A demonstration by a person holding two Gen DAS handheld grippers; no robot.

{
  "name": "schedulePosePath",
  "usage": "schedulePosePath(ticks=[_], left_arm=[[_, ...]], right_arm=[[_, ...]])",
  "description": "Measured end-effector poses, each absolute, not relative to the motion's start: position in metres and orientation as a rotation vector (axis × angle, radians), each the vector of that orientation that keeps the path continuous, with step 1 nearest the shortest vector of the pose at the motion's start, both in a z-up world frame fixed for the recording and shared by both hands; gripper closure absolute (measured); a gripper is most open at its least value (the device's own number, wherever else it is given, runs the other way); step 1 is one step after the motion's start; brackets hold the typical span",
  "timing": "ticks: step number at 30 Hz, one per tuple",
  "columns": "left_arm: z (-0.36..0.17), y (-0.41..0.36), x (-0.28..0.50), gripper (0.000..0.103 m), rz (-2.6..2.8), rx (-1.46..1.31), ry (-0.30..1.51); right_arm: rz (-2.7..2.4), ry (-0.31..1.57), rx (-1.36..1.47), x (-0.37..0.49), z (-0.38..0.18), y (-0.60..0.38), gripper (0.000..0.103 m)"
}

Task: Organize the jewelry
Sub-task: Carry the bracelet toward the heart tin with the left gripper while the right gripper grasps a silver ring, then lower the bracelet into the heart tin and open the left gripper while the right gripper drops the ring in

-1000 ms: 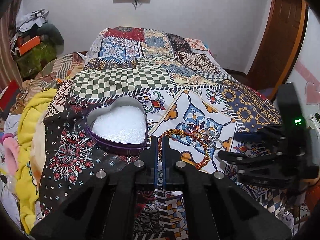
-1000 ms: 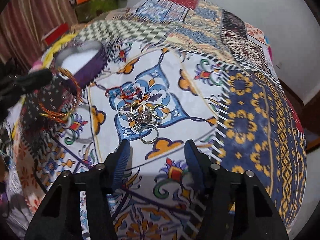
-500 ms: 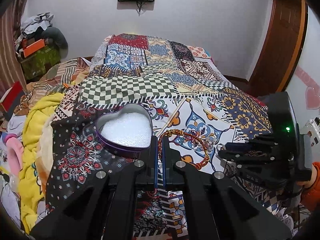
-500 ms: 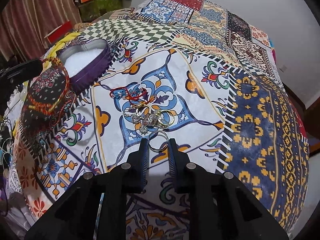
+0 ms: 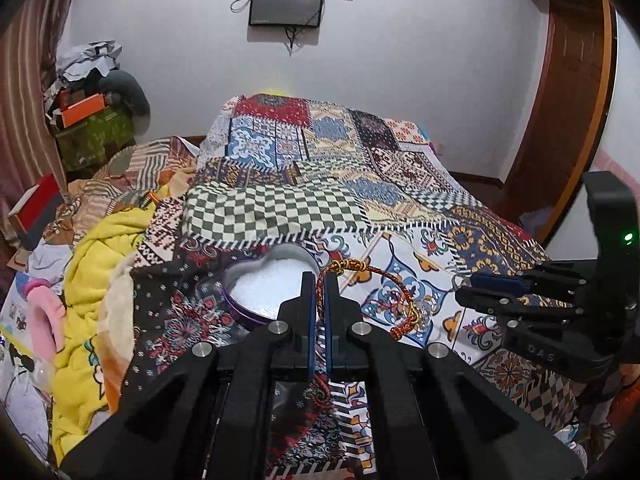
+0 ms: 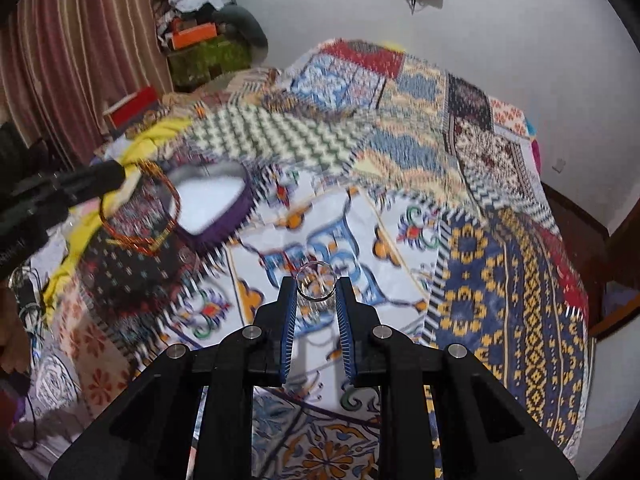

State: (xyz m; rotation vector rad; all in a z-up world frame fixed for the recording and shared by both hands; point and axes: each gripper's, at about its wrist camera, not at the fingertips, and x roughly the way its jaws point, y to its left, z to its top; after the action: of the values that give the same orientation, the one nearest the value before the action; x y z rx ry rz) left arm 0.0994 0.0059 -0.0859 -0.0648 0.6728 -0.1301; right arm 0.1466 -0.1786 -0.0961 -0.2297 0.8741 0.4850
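Over the bed, left tool [image 5: 317, 280] pinches a braided bracelet [image 5: 376, 292], right tool [image 6: 316, 292] grips a silver ring [image 6: 316, 286]; best lower both w/ care into heart tin [image 5: 276, 276] before letting go

The right gripper [image 5: 464, 286] body, right of frame, carries raised lettering, apparently "OAS"; no other text is legible.

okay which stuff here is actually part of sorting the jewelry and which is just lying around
Part of the job:
woven bracelet in left gripper
silver ring in right gripper
heart-shaped tin
jewelry pile

Lying about:
yellow blanket
orange box
wall screen
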Motion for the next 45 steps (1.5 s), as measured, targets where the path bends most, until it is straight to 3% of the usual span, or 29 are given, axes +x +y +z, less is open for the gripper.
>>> schedulePosePath(ticks=[17, 45], left_arm=[[-0.071, 0.043, 0.118, 0.101, -0.038, -0.074, 0.616], [-0.143, 0.058, 0.187, 0.101, -0.089, -0.091, 0.821]], right_arm=[[0.565, 0.740, -0.180, 0.154, -0.059, -0.133, 0.085], [0.642, 0.892, -0.198, 0.198, -0.117, -0.082, 0.085]])
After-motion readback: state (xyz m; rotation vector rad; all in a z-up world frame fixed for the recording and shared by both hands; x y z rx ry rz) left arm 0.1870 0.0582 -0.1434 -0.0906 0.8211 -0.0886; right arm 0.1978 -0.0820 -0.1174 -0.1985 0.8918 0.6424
